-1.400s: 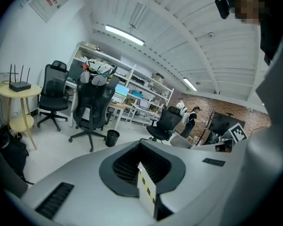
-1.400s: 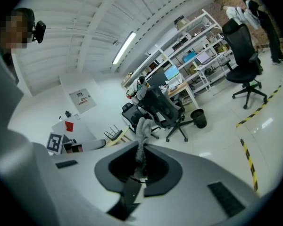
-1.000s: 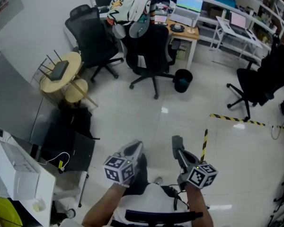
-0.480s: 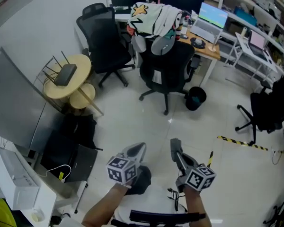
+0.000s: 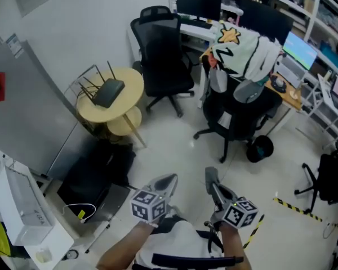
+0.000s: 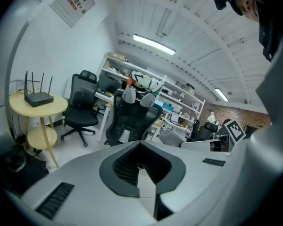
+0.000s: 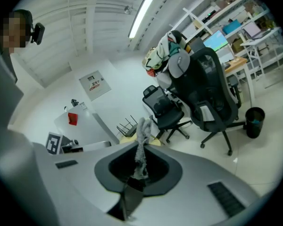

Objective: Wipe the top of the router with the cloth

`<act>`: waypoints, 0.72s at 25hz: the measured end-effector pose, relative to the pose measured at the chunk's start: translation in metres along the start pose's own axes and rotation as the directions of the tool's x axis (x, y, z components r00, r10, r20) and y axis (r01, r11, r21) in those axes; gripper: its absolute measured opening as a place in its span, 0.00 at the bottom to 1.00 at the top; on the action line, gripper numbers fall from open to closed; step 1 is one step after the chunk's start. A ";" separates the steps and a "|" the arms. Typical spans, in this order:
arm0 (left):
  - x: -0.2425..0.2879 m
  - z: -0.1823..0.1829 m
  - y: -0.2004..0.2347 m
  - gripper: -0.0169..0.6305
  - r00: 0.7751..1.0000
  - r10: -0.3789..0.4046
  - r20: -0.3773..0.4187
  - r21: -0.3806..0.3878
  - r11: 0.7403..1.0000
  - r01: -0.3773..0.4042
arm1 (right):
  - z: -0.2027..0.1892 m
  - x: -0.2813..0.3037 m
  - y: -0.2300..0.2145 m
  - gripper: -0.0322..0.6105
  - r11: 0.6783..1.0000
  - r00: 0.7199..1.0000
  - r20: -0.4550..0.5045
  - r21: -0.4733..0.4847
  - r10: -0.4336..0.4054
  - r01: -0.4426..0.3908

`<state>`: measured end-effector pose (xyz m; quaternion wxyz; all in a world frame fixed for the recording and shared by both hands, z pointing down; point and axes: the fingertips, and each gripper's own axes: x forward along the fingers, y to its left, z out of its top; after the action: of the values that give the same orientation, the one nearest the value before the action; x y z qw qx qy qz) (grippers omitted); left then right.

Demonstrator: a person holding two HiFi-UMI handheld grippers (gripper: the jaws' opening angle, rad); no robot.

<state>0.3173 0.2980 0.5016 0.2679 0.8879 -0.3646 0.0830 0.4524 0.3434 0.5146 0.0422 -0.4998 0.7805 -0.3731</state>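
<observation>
A black router [image 5: 108,91] with several antennas lies on a round yellow table [image 5: 129,79] at the upper left of the head view, well ahead of both grippers. The left gripper view shows the router [image 6: 38,98] on the table [image 6: 16,108] far to the left. My left gripper [image 5: 165,181] is shut with nothing in it; its jaws meet in its own view [image 6: 144,174]. My right gripper [image 5: 210,175] is shut on a grey cloth [image 7: 141,147], which stands up as a thin strip from the jaws [image 7: 136,179]. Both grippers are held close to the person's body.
Two black office chairs [image 5: 164,58] [image 5: 236,114] stand right of the table, one draped with a pale garment [image 5: 242,52]. A grey cabinet [image 5: 28,117] lies left, a black bag [image 5: 101,170] on the floor below the table, and a desk with monitors [image 5: 281,66] behind.
The view has swung left and forward: the table with the router now sits nearer and more toward the middle. Both grippers keep their place near the body, the cloth still held.
</observation>
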 end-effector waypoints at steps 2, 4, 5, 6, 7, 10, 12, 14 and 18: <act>-0.005 0.009 0.024 0.02 0.999 0.032 0.013 -0.014 0.999 -0.032 | 0.004 0.027 0.009 0.10 1.000 0.999 -0.023 -0.010 0.024 -0.024; -0.012 0.016 0.046 0.02 0.998 0.057 0.026 -0.034 0.998 -0.056 | 0.006 0.051 0.020 0.10 0.998 0.998 -0.048 -0.026 0.049 -0.051; -0.016 0.018 0.055 0.02 0.997 0.069 0.034 -0.042 0.997 -0.067 | 0.007 0.062 0.025 0.10 0.997 0.996 -0.062 -0.034 0.062 -0.065; -0.019 0.021 0.065 0.02 0.996 0.081 0.042 -0.050 0.996 -0.079 | 0.006 0.073 0.030 0.10 0.996 0.994 -0.076 -0.039 0.076 -0.079; -0.022 0.022 0.074 0.02 0.994 0.096 0.049 -0.059 0.994 -0.093 | 0.006 0.084 0.035 0.10 0.995 0.992 -0.090 -0.043 0.088 -0.093; -0.030 0.029 0.101 0.02 0.988 0.142 0.067 -0.082 0.987 -0.137 | 0.003 0.115 0.050 0.10 0.989 0.984 -0.128 -0.061 0.124 -0.133; -0.034 0.034 0.116 0.02 0.983 0.169 0.071 -0.096 0.982 -0.162 | 0.004 0.136 0.059 0.10 0.985 0.978 -0.151 -0.068 0.145 -0.157; -0.037 0.038 0.131 0.02 0.978 0.193 0.077 -0.110 0.977 -0.184 | 0.004 0.155 0.067 0.10 0.981 0.970 -0.175 -0.070 0.166 -0.181; -0.037 0.049 0.164 0.02 0.966 0.238 0.098 -0.143 0.964 -0.223 | 0.007 0.197 0.082 0.10 0.967 0.951 -0.226 -0.090 0.212 -0.238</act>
<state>0.1751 0.1969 0.5157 0.2928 0.8232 -0.4849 0.0386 0.2965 0.1981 0.5193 -0.0294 -0.3658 0.8528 -0.3715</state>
